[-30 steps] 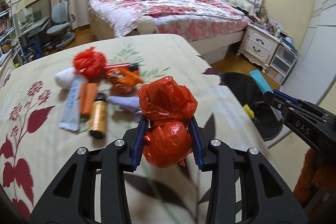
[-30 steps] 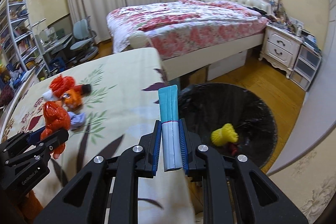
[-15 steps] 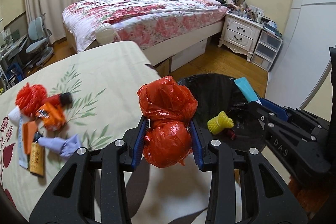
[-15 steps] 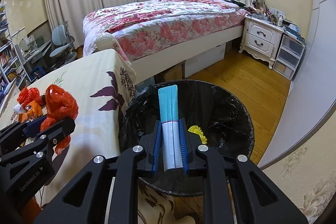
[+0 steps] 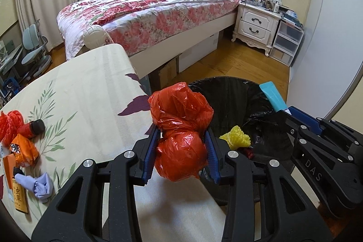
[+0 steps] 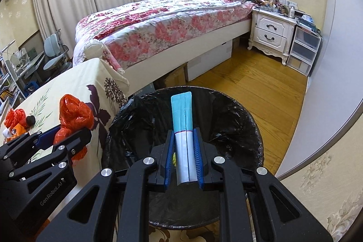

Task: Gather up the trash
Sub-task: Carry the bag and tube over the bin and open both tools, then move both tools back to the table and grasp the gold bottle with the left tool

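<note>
Cream flowered tablecloth (image 5: 90, 92) covers the table nearest us. At its edge, the left gripper (image 5: 181, 149) pinches a crumpled red plastic bag (image 5: 181, 128). Next, the right gripper (image 6: 184, 158) squeezes a flat blue and white packet (image 6: 182, 128) above the round black-lined trash bin (image 6: 226, 110). Behind stands a flowery bed (image 6: 172, 24).

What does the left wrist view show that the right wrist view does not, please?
Only the left wrist view shows the yellow crumpled piece lying inside the bin, plus the lilac cloth and the yellow packet on the table. Only the right wrist view shows the whole rim of the black-lined bin and the full tube. Both show the left gripper shut on the red bag, the right gripper shut on the tube, and the bed.
</note>
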